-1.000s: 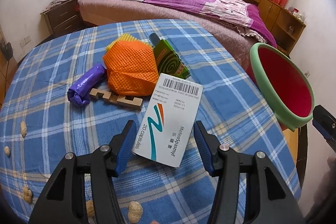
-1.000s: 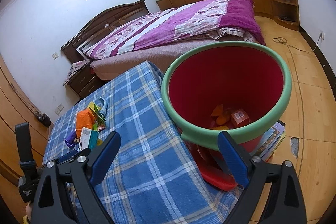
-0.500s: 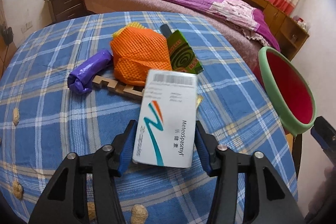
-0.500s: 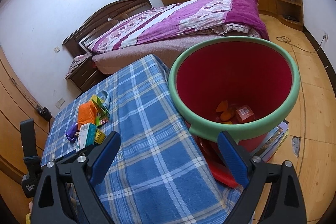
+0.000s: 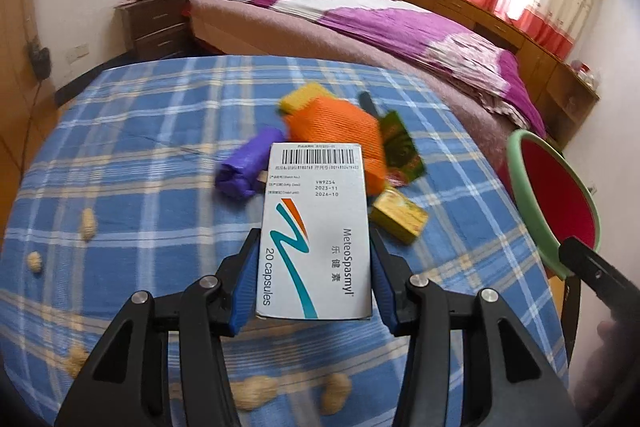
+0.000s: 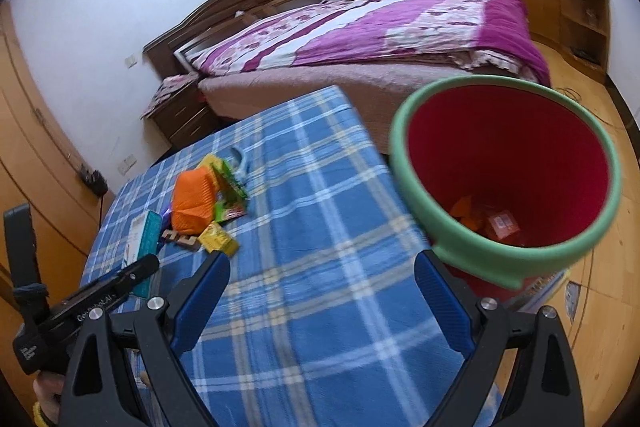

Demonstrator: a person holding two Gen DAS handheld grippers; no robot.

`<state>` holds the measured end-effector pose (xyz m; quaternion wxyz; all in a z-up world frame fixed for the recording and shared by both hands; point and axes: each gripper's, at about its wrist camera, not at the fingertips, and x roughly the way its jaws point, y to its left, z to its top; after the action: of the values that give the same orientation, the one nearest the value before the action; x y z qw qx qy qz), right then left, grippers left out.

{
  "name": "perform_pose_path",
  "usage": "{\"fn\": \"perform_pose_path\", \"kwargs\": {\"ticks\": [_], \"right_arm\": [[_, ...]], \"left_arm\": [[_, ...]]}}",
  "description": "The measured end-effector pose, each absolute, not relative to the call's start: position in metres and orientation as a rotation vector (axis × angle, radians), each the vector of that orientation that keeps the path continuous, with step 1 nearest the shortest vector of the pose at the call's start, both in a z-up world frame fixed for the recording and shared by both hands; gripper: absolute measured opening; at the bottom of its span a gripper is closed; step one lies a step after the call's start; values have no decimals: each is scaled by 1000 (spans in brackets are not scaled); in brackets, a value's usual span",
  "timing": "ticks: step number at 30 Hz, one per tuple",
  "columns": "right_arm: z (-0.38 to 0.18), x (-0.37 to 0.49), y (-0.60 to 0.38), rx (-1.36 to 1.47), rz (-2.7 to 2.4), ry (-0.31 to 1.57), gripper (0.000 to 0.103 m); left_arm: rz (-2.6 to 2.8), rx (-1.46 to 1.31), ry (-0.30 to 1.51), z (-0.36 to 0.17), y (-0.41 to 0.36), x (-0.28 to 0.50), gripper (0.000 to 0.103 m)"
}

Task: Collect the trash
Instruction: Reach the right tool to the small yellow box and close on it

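A white pill box (image 5: 316, 231) sits clamped between the left claw's (image 5: 314, 267) pads, apparently lifted off the cloth. Beyond it lie orange mesh (image 5: 336, 131), a purple roll (image 5: 244, 167) and peanuts (image 5: 88, 223), uncollected. Right of the claw, the bin (image 6: 508, 267) already holds scraps. The right claw (image 6: 320, 303) gapes, empty.

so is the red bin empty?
No: the right wrist view shows a small red box and orange scraps at the bottom of the bin.
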<state>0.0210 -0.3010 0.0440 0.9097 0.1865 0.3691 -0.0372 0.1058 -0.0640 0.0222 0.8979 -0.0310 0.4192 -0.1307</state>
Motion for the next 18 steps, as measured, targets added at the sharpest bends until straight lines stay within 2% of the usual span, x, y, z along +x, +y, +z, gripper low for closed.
{"fn": "perform_pose_path", "kwargs": {"ticks": [12, 15, 18], "right_arm": [[30, 68, -245, 273, 35, 816, 95], [25, 78, -230, 232, 60, 829, 92], [20, 89, -218, 193, 79, 846, 83]], "left_arm": [[-125, -119, 856, 17, -10, 112, 51], [-113, -132, 857, 15, -3, 113, 51], [-109, -140, 857, 14, 2, 115, 51]]}}
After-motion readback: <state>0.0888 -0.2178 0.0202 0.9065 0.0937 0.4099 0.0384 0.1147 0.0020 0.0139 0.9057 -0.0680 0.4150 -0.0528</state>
